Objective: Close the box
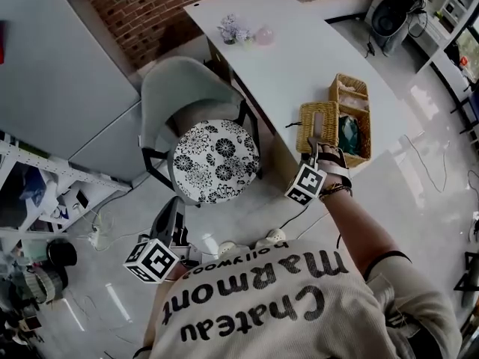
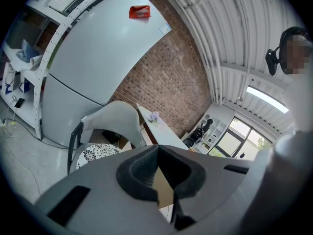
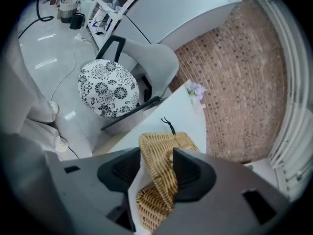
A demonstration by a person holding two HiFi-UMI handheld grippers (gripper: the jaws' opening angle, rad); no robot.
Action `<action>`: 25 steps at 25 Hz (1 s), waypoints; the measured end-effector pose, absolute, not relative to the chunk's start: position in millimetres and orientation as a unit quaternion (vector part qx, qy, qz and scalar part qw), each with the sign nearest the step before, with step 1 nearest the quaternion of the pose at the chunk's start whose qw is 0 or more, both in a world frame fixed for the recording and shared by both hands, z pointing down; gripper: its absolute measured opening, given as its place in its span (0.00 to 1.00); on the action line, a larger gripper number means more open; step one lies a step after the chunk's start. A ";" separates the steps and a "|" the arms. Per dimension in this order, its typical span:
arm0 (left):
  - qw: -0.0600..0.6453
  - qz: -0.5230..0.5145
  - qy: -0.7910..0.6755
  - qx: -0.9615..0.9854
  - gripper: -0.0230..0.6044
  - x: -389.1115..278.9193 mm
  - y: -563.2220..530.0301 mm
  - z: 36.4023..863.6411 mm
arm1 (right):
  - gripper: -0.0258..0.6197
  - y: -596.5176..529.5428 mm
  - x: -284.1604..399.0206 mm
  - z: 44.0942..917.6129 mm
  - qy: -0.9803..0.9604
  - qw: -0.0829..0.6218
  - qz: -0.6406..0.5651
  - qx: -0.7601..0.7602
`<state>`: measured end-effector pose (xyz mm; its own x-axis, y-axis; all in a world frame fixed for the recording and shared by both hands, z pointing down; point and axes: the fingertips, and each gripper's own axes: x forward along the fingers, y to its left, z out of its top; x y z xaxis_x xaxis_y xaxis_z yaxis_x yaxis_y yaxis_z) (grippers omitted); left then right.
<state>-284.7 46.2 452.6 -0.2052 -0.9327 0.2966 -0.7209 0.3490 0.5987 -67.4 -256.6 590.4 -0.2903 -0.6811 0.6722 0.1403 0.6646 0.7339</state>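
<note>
A wicker box (image 1: 353, 99) stands near the front edge of the white table (image 1: 299, 51), with its woven lid (image 1: 315, 120) swung out to the left. My right gripper (image 1: 315, 146) reaches the lid from the table's edge. In the right gripper view the lid's rim (image 3: 164, 153) stands between the two pads of the right gripper (image 3: 156, 156). The far pad lies against the rim, while a sliver of table shows beside the near pad. My left gripper (image 1: 169, 214) hangs low beside the chair, its tips together (image 2: 157, 148) on nothing.
A grey chair with a floral cushion (image 1: 215, 151) stands against the table's left side. Small flowers and jars (image 1: 241, 30) sit at the table's far end. A grey cabinet (image 1: 45, 66), a cluttered shelf (image 1: 30, 193) and floor cables with a power strip (image 1: 243, 243) are on the left.
</note>
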 end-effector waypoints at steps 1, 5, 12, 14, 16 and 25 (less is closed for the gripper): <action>0.316 -0.168 -0.758 0.545 0.04 -285.1 46.9 453.3 | 0.37 -255.5 -67.4 590.5 -0.718 0.561 -0.364 0.191; 0.314 -0.171 -0.757 0.546 0.04 -285.1 46.2 452.4 | 0.33 -252.6 -66.7 590.7 -0.723 0.554 -0.366 0.191; 0.314 -0.166 -0.750 0.557 0.04 -285.5 39.6 446.7 | 0.33 -250.7 -71.9 580.7 -0.759 0.523 -0.323 0.213; 0.311 -0.167 -0.748 0.563 0.04 -288.2 38.3 445.7 | 0.33 -251.9 -74.6 575.5 -0.774 0.506 -0.305 0.229; 0.309 -0.165 -0.746 0.567 0.04 -290.4 37.2 445.4 | 0.32 -252.5 -77.0 571.5 -0.782 0.497 -0.290 0.240; 0.310 -0.167 -0.733 0.583 0.04 -292.3 27.8 444.3 | 0.32 -250.5 -81.4 552.2 -0.814 0.468 -0.218 0.267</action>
